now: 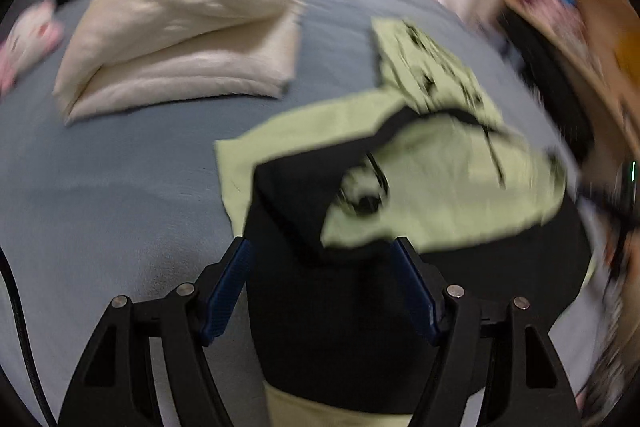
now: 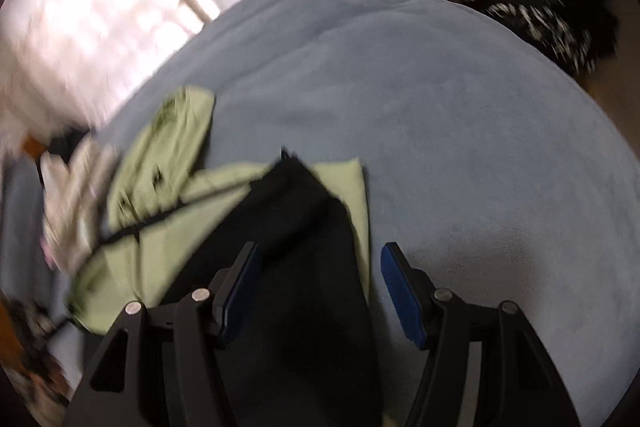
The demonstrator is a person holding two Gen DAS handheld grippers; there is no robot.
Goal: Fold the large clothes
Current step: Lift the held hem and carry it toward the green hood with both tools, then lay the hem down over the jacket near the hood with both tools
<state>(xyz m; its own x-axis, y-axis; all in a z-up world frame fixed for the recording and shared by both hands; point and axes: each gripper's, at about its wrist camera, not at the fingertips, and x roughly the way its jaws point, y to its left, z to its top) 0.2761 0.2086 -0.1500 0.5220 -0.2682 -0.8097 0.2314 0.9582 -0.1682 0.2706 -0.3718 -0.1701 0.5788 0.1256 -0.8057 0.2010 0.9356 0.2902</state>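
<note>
We see the left gripper [image 1: 322, 251] with jaws spread, gripping nothing, poised above the black part of a pale green and black garment [image 1: 440, 183]. The right gripper [image 2: 318, 257] likewise has its jaws apart and empty over that garment's edge. The garment lies crumpled on a blue bed [image 1: 100, 195], near a folded cream blanket [image 1: 180, 39].

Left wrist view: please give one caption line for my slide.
Open left gripper above a green-and-black garment on the blue bed cover, beside cream bedding.
</note>
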